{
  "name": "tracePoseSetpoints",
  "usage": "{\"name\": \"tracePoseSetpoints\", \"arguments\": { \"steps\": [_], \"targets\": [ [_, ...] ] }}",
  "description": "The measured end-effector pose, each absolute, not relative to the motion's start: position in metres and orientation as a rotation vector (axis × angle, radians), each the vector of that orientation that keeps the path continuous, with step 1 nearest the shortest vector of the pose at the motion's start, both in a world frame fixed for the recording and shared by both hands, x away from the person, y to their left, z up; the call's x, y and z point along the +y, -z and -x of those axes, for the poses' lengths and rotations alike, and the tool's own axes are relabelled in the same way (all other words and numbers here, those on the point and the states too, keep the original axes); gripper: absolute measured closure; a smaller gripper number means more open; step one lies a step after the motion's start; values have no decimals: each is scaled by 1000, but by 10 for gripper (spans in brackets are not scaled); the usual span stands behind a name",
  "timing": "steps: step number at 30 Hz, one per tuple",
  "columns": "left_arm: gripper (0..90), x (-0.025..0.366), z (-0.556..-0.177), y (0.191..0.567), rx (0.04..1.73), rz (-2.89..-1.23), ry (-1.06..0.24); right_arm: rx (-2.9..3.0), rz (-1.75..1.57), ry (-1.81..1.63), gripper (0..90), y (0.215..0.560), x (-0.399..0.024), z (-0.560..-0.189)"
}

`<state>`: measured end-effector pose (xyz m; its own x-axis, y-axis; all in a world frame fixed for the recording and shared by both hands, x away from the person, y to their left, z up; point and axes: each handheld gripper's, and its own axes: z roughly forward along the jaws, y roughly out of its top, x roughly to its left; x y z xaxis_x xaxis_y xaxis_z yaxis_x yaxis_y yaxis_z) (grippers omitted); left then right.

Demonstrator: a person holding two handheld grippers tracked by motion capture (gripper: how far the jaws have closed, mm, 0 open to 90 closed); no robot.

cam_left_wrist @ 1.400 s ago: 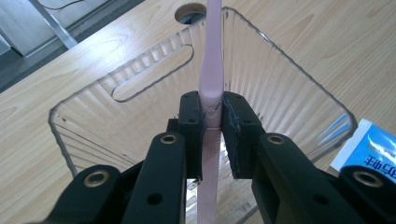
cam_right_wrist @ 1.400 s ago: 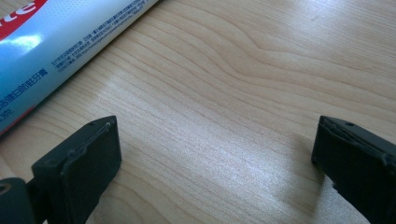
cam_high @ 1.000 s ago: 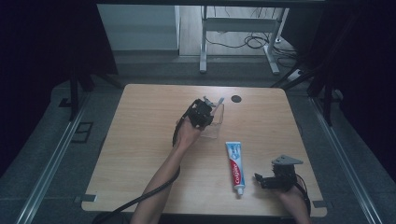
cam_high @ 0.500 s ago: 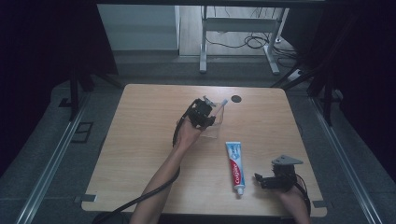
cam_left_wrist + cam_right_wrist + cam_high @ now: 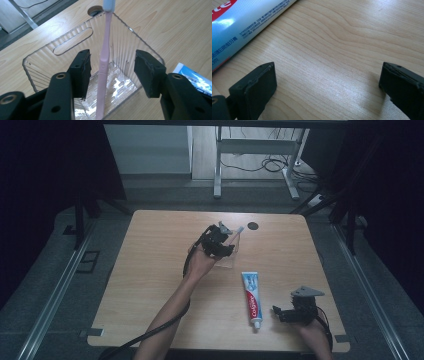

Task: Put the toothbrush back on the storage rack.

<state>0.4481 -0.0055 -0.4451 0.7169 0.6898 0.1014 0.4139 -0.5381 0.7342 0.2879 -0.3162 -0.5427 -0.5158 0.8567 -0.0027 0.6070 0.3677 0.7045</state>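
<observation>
Leaning toothbrush (image 5: 104,57) in clear bin (image 5: 75,42) (fingers (image 5: 81,72) parted)

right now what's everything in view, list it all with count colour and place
table: one, light wood, centre of the high view
bin: one, clear ribbed plastic, far middle of the table
toothbrush: one, pink, standing in the bin, leaning on its far rim
toothpaste tube: one, white, blue and red, flat on the table near the right edge
round hole: one, dark, far edge of the table
left hand-held gripper: one, black, jaws just opened, either side of the toothbrush, not touching
right hand-held gripper: one, black, open, low over bare table beside the tube
</observation>
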Motion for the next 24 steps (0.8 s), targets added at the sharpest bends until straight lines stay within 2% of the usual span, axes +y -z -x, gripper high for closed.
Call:
{"name": "tracePoseSetpoints", "arguments": {
  "steps": [8, 24],
  "targets": [
    [411, -4, -441, 444, 825, -2209, -475, 2264, -1278, -930, 8, 543, -316, -288],
    [328, 13, -428, 444, 844, -2162, -322, 2264, -1278, -931, 7, 543, -316, -288]
  ]
}}
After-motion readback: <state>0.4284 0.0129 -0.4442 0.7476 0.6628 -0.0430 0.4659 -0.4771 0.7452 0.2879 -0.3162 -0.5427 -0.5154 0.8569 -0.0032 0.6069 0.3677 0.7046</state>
